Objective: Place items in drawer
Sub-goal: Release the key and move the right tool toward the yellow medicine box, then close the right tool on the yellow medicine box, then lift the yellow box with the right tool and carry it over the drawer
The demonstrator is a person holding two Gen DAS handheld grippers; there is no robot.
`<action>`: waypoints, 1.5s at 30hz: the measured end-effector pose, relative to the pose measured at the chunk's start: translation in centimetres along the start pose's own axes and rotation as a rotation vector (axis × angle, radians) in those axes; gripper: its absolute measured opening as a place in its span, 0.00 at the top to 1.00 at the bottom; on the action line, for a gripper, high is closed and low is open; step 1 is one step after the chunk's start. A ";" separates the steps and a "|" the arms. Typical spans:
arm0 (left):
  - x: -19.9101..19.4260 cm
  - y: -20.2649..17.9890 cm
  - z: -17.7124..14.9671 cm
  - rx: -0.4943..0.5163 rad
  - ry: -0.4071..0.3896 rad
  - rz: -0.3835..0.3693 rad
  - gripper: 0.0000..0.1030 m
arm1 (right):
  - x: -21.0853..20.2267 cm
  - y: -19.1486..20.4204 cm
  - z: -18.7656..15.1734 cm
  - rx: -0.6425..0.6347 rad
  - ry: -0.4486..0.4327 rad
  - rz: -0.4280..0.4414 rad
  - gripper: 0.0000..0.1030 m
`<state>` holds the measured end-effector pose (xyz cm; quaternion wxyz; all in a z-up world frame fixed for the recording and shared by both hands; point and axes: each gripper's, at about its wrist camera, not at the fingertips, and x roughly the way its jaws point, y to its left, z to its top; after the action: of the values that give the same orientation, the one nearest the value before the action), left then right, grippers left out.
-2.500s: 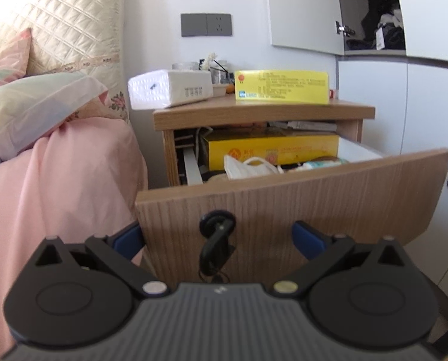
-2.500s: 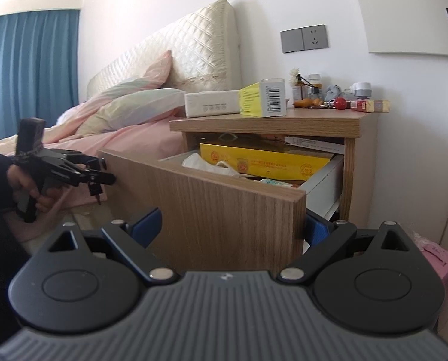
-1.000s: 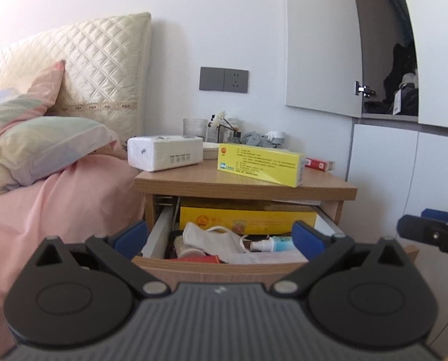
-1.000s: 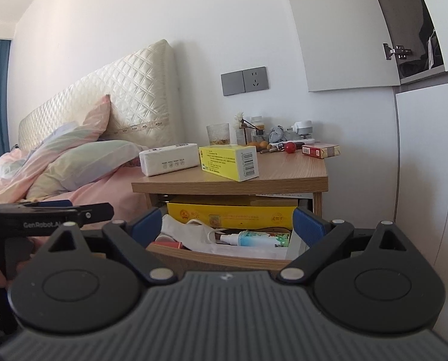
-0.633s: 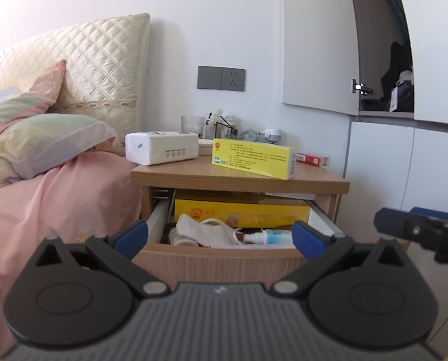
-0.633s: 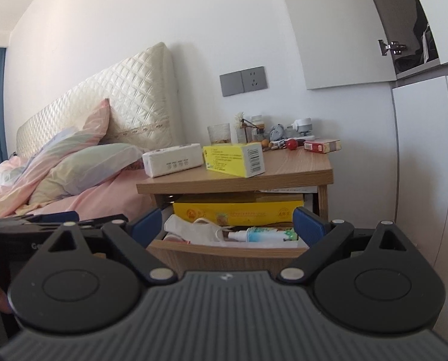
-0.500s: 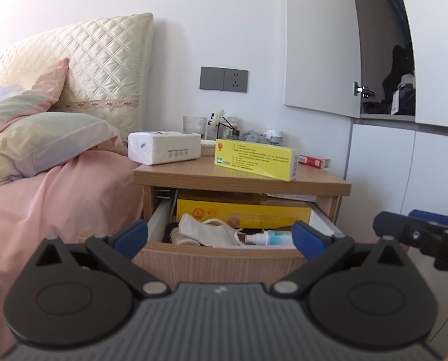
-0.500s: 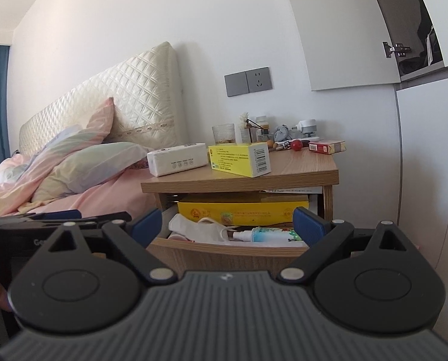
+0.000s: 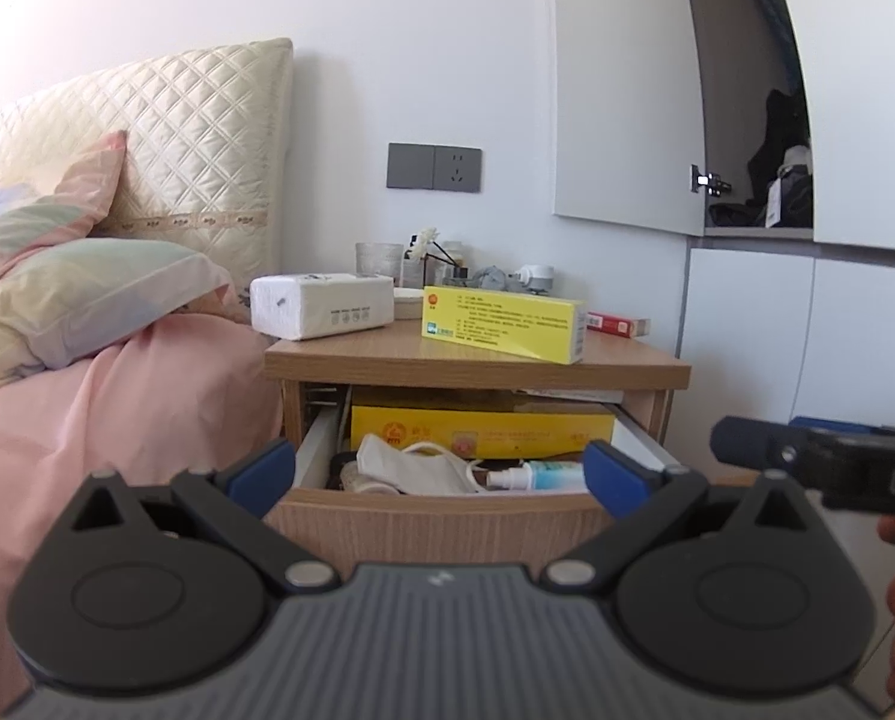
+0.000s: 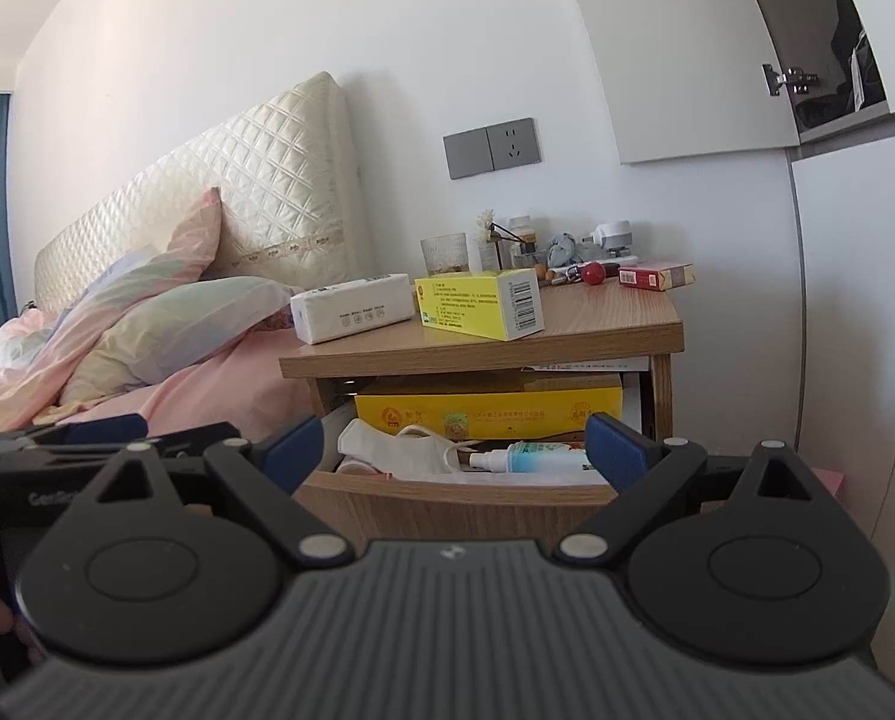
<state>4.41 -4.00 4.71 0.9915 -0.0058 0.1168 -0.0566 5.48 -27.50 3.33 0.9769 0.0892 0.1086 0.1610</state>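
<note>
The wooden nightstand's drawer [image 9: 441,522] stands pulled open; it also shows in the right wrist view [image 10: 447,501]. Inside lie a yellow box [image 9: 483,429], a white face mask [image 9: 411,468] and a small spray bottle [image 9: 534,476]. On the nightstand top sit a yellow carton [image 9: 504,324], also seen from the right [image 10: 477,303], a white tissue pack [image 9: 321,305] and a red cigarette pack [image 9: 618,324]. My left gripper [image 9: 441,471] is open and empty, in front of the drawer. My right gripper [image 10: 453,450] is open and empty, level with the drawer front.
A bed with pink bedding [image 9: 105,408] and pillows borders the nightstand on the left. White cabinets [image 9: 807,330] stand at the right, with one upper door open. A glass, small bottles and clutter [image 10: 507,252] crowd the back of the nightstand top.
Both grippers rose from low against the drawer front to a level above it, so the drawer's contents show. In the last half second the views barely shift.
</note>
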 end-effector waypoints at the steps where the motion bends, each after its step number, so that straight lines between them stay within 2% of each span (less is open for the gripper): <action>1: 0.0 0.1 0.0 0.001 0.001 0.001 0.00 | 0.2 0.0 0.2 0.003 0.005 0.005 0.07; 5: -0.3 0.3 0.1 0.004 -0.005 0.000 0.00 | 1.1 -0.1 1.3 0.001 0.006 0.012 0.07; 10: -0.6 0.4 0.1 0.003 -0.002 -0.017 0.00 | 3.8 -0.8 4.6 0.015 0.035 0.068 0.07; 13: -0.7 0.4 0.1 0.015 -0.009 -0.026 0.00 | 6.6 -1.1 7.3 0.026 0.102 0.107 0.07; 20: -0.6 1.2 0.3 -0.009 -0.006 -0.037 0.00 | 15.0 -1.4 12.7 -0.111 0.259 0.084 0.07; 25: -1.0 2.1 0.3 -0.033 -0.004 -0.043 0.00 | 21.6 -1.6 14.7 -0.176 0.351 0.051 0.08; 31: -0.9 2.7 0.5 -0.063 0.009 -0.027 0.00 | 28.1 -0.5 15.2 -0.239 0.437 0.089 0.29; 33: -0.8 3.0 0.5 -0.078 0.013 -0.030 0.00 | 29.6 -0.1 14.9 -0.256 0.470 0.087 0.31; 37: -1.0 3.2 0.5 -0.087 0.011 -0.032 0.00 | 31.4 0.2 14.0 -0.289 0.506 0.084 0.50; 43: -0.9 3.3 0.5 -0.097 0.013 -0.039 0.00 | 31.3 0.2 13.8 -0.290 0.493 0.095 0.59; 45: -1.0 3.2 0.4 -0.095 0.013 -0.041 0.00 | 31.1 0.3 13.9 -0.299 0.491 0.093 0.59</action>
<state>3.92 -0.68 5.29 0.9880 -0.0549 0.1257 -0.0715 37.50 -18.82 10.99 0.9153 -0.0925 0.3126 0.2364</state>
